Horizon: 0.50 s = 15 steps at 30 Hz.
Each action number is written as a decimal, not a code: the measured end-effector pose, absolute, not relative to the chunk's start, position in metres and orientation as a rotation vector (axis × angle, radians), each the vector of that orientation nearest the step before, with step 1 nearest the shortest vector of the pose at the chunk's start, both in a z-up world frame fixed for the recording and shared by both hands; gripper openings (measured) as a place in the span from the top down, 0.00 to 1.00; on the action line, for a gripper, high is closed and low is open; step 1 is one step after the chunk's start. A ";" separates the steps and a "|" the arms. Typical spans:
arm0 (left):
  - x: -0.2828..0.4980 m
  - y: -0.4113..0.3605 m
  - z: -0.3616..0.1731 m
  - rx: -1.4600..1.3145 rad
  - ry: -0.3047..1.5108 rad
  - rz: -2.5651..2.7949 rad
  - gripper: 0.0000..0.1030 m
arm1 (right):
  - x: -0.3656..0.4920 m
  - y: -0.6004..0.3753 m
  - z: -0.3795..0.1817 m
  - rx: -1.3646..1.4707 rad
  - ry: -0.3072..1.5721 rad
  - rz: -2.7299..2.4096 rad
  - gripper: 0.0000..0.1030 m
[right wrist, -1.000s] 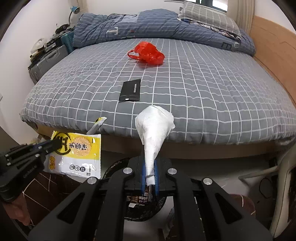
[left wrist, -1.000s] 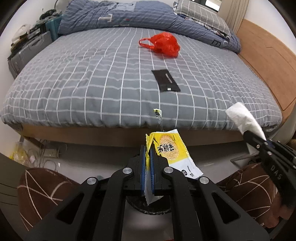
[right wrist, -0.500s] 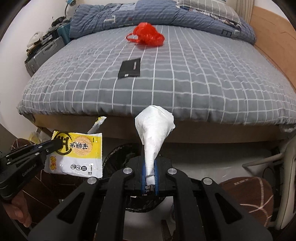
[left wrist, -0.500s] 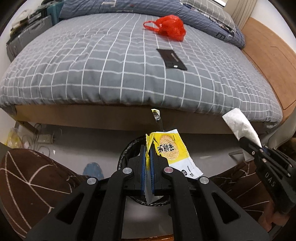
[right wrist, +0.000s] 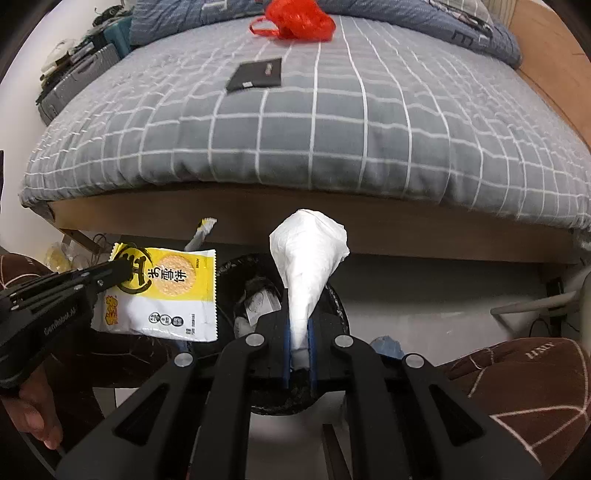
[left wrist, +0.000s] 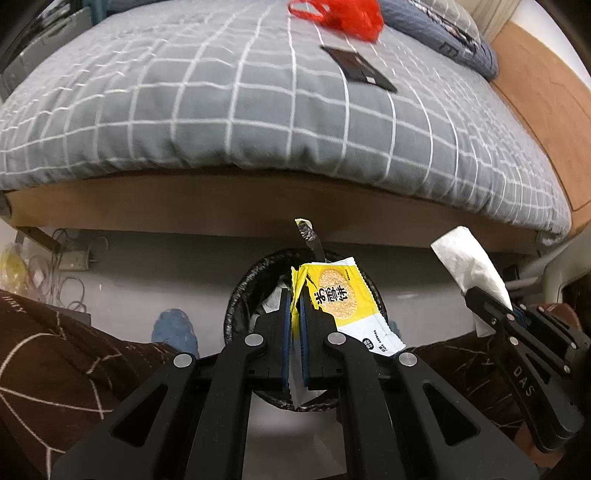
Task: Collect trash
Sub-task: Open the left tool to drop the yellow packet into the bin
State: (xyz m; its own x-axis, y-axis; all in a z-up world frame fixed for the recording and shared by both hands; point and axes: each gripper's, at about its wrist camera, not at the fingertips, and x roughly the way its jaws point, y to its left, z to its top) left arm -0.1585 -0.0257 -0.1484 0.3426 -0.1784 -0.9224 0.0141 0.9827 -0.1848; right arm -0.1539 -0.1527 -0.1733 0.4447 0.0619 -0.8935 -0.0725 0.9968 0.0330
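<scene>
My left gripper (left wrist: 294,295) is shut on a yellow and white snack wrapper (left wrist: 341,299), held right above a round black bin (left wrist: 240,295) lined with a dark bag on the floor. From the right wrist view the same wrapper (right wrist: 166,291) hangs left of the bin (right wrist: 340,306), pinched by the left gripper (right wrist: 123,271). My right gripper (right wrist: 298,325) is shut on a crumpled white tissue (right wrist: 308,258) over the bin; it shows at the right of the left wrist view as the tissue (left wrist: 469,258). A red plastic bag (right wrist: 295,18) and a flat black packet (right wrist: 256,74) lie on the bed.
The bed (right wrist: 369,122) with a grey checked cover overhangs a wooden frame (left wrist: 184,206) just behind the bin. A person's knees in brown trousers (left wrist: 55,362) flank the bin on both sides. Cables and a power strip (left wrist: 74,260) lie under the bed's left end. Luggage (right wrist: 77,77) stands far left.
Both grippers have come down with their loads, so the bed edge has risen in view and the bin now fills the space beneath the wrapper and tissue.
</scene>
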 end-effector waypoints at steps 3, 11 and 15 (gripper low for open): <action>-0.155 -0.032 -0.160 -0.133 1.235 -0.129 0.96 | -0.151 -0.155 -0.181 -0.004 1.119 0.080 0.94; -0.143 -0.066 -0.183 -0.100 1.274 -0.185 0.96 | -0.151 -0.172 -0.185 -0.017 1.095 0.071 0.94; -0.143 -0.083 -0.194 -0.090 1.301 -0.212 0.96 | -0.156 -0.188 -0.192 0.002 1.111 0.048 0.94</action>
